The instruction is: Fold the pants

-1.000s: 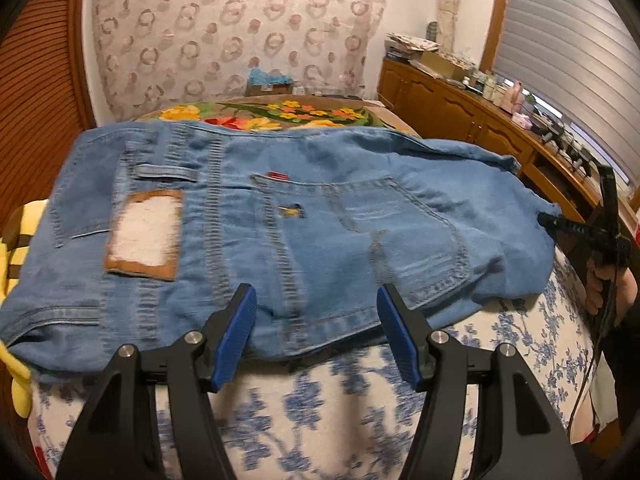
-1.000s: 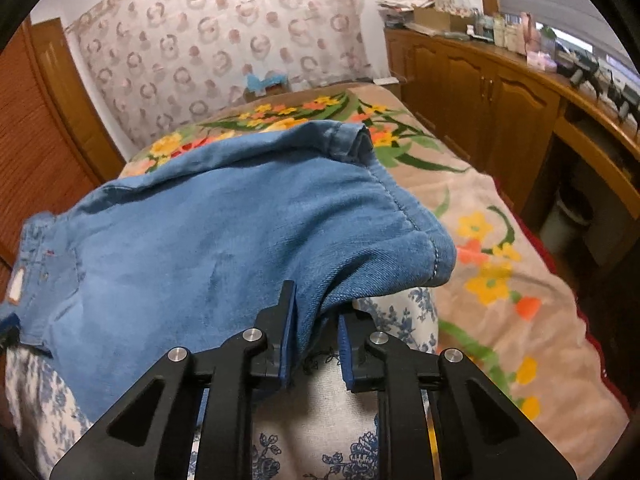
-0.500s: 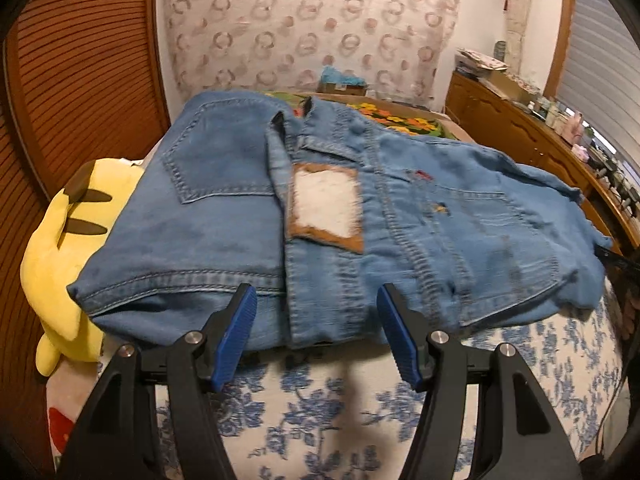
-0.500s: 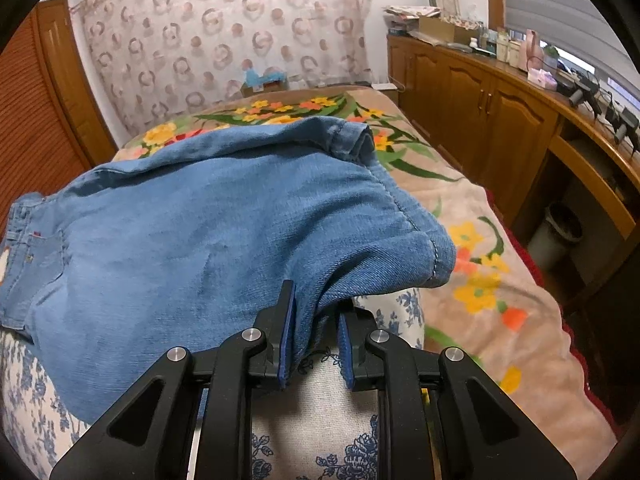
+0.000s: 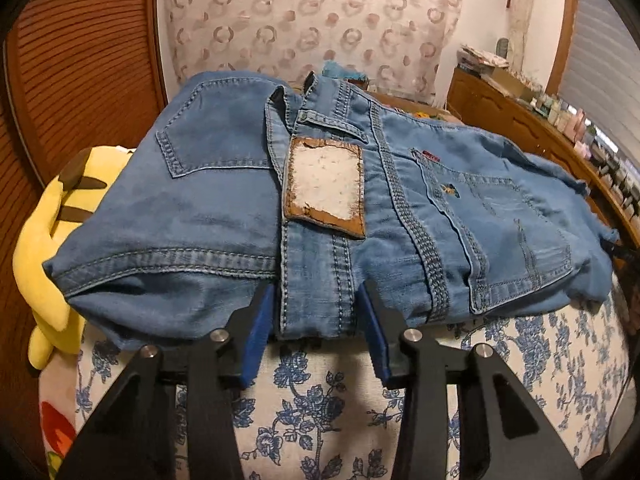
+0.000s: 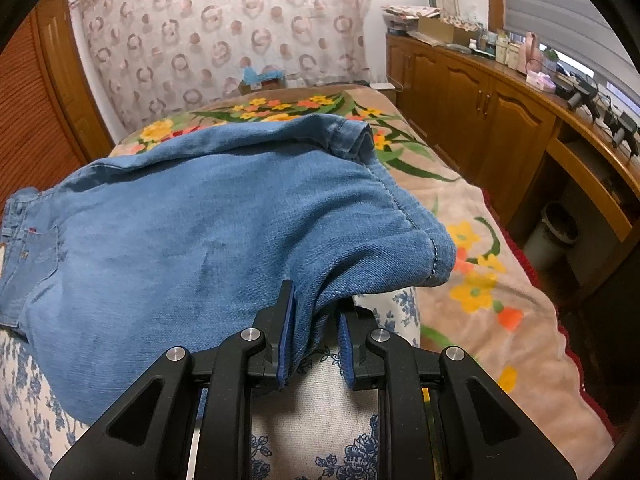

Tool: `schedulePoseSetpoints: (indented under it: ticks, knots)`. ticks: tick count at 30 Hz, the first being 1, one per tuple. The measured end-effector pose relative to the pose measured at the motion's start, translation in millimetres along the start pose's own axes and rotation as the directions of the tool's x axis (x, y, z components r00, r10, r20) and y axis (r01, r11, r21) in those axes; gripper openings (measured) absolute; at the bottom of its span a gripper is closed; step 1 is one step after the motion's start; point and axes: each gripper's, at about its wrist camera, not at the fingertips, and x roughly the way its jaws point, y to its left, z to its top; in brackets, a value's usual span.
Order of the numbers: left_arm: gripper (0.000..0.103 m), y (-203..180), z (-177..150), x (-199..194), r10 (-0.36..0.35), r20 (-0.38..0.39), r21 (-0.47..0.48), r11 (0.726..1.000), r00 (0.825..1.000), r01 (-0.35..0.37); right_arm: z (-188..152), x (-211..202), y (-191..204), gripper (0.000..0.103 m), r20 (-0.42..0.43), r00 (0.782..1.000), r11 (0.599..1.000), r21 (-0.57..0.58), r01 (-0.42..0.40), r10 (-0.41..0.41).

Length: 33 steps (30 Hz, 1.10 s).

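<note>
Pants: blue jeans [image 5: 224,216] lie across a white cushion with a blue flower print [image 5: 320,400] on the bed, waistband end toward the left gripper, leg end toward the right one.
Waistband: a brown-edged patch [image 5: 326,186] faces up, with a back pocket [image 5: 216,140] beside it.
Left gripper [image 5: 316,324]: jaws closing on the near waistband edge, which sits between the blue pads; they look not quite pressed yet, though the denim hides the tips.
Right gripper [image 6: 314,334]: jaws narrowly set, pinching a fold of the leg hem [image 6: 400,256] that hangs between them.
Beside the pants: a yellow plush toy [image 5: 44,240] at the left edge.
Bed: flowered blanket [image 6: 472,280] under it all.
Room: wooden cabinets [image 6: 480,120] along the right wall.
</note>
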Motion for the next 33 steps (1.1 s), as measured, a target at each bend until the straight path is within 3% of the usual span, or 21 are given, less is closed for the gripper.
schedulePoseSetpoints:
  ticks: [4,8,9,11,20,24,26,29,33]
  knots:
    - [0.041,1,0,-2,0.000,0.000,0.011,1.000,1.000,0.000,0,0,2,0.017,0.001,1.000,1.000,-0.004,0.004,-0.004]
    - [0.027,1,0,-13,-0.018,0.035,0.008,1.000,0.999,0.018,-1,1,0,0.017,0.002,1.000,1.000,-0.005,0.005,-0.005]
    - [0.019,1,1,-17,-0.024,0.048,0.005,1.000,0.999,0.024,-1,1,0,0.017,0.002,1.000,1.000,-0.003,0.002,-0.002]
    - [0.015,0,1,-22,-0.024,0.065,0.008,1.000,0.998,0.024,-2,0,-2,0.017,0.002,1.000,1.000,0.001,-0.001,0.001]
    - [0.016,13,-5,-4,-0.014,0.004,-0.032,0.999,1.000,0.014,-2,0,-2,0.017,0.002,1.000,1.000,0.002,-0.002,0.002]
    - [0.016,10,-5,-4,-0.004,0.019,-0.025,1.000,1.000,0.004,-2,0,-2,0.017,0.002,1.000,1.000,-0.002,0.002,-0.002]
    - [0.006,7,-5,-7,-0.010,0.029,-0.009,1.000,1.000,0.011,-2,-1,0,0.017,0.003,1.000,1.000,-0.008,0.009,-0.009]
    - [0.000,5,-3,-18,-0.014,0.059,0.001,1.000,0.998,0.014,-1,-2,5,0.015,0.005,1.000,1.000,-0.008,0.006,-0.006]
    - [0.000,3,6,-39,-0.019,0.113,0.019,1.000,0.993,0.016,0,-11,13,0.010,0.042,0.999,0.997,-0.073,0.020,-0.017]
